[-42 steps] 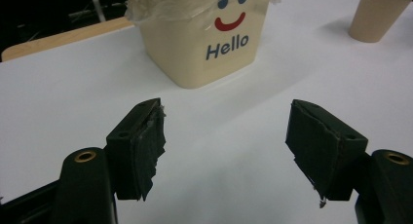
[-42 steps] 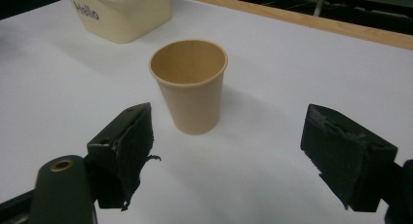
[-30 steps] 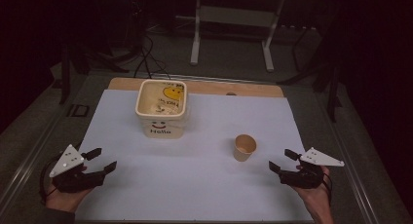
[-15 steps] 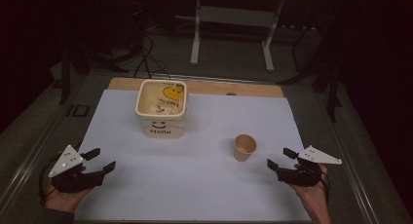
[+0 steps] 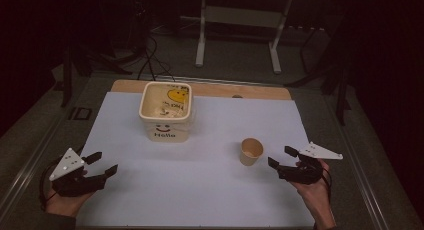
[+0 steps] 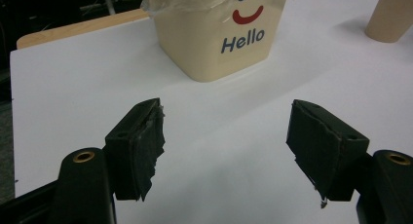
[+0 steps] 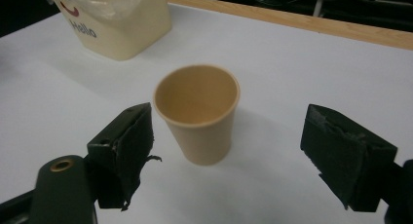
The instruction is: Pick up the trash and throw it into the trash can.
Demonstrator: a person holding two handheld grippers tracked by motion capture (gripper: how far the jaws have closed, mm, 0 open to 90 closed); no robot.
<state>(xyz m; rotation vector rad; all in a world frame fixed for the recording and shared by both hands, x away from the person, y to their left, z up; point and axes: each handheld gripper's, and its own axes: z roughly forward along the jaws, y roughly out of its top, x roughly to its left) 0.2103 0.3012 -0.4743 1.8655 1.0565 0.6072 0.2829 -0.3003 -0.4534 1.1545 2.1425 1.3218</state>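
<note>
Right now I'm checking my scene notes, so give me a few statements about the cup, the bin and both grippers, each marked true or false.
1. The paper cup stands upright and empty. True.
2. The right gripper is shut on the cup. False: its jaws are open, the cup untouched.
3. The Hello bin has a plastic liner. True.
4. The left gripper holds the bin. False: it is open, apart from it.
</note>
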